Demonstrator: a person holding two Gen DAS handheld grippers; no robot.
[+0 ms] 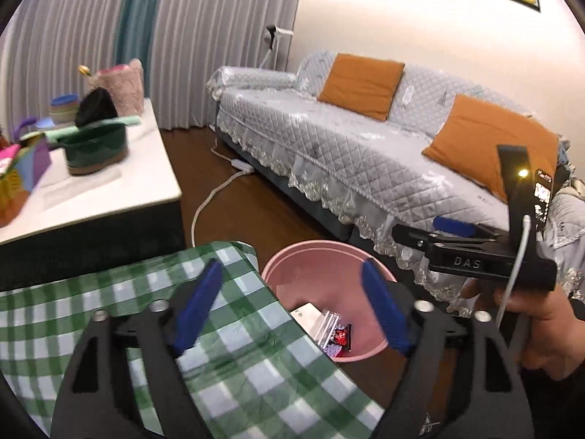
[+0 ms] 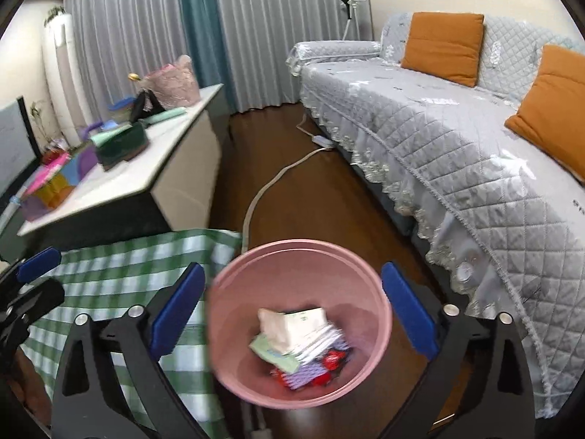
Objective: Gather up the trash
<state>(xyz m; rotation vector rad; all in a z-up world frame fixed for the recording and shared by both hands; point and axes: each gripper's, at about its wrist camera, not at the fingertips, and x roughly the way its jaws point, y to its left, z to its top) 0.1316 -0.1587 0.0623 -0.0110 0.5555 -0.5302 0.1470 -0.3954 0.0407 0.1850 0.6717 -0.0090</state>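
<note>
Both tools gape wide with nothing between their pads: the right tool above the pink bin, the left tool at the checked surface's edge. Trash, seemingly blurred paper packets and wrappers, lies in the bin on the floor beside the sofa.

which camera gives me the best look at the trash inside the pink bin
The right wrist view: it looks down into the pink bin, showing the whole pile of trash. The left wrist view catches only a few wrappers behind the checked tablecloth.
</note>
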